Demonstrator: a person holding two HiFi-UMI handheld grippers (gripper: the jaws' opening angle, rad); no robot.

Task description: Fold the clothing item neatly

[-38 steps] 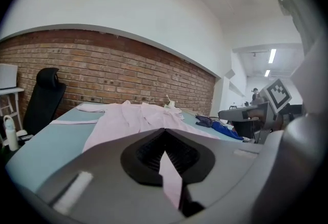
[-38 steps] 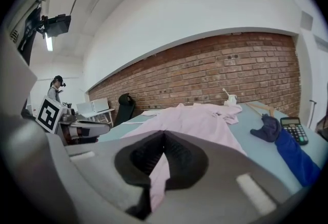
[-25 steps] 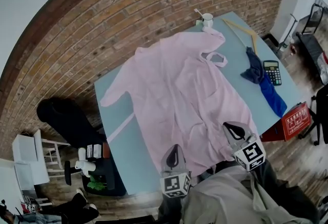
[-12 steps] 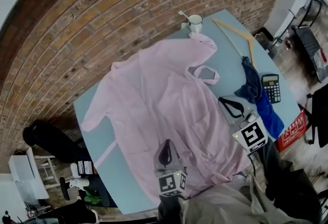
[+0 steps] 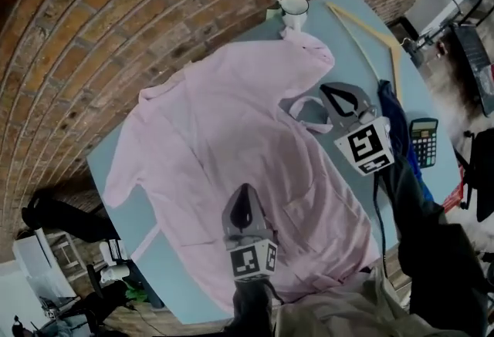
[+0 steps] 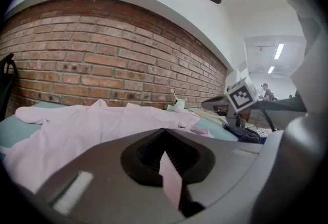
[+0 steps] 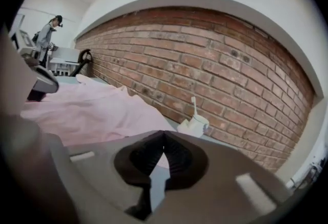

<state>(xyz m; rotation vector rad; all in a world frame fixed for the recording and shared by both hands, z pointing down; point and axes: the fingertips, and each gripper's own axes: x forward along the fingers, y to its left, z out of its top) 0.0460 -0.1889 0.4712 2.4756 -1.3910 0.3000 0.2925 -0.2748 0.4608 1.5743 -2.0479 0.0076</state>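
A pale pink shirt [image 5: 224, 143] lies spread flat on the light blue table [image 5: 127, 231], sleeves out to the left and to the far right. My left gripper [image 5: 244, 190] hovers shut over the shirt's lower middle, and nothing is caught in it. My right gripper [image 5: 332, 89] is also shut and empty, above the collar loop [image 5: 307, 109] at the shirt's right side. The left gripper view looks over the shirt [image 6: 87, 125] with the jaws [image 6: 164, 129] closed. In the right gripper view the closed jaws [image 7: 163, 134] point along the shirt [image 7: 87, 113] towards the mug.
A white mug [image 5: 294, 8] with a stick in it stands at the table's far edge by the brick wall. A wooden hanger [image 5: 370, 31], a blue cloth [image 5: 395, 123] and a calculator [image 5: 423, 139] lie on the table's right part. A person stands far off [image 7: 48, 36].
Both grippers have moved from the near edge further in over the shirt. The right one travelled more, up to the collar. The shirt itself lies as before.
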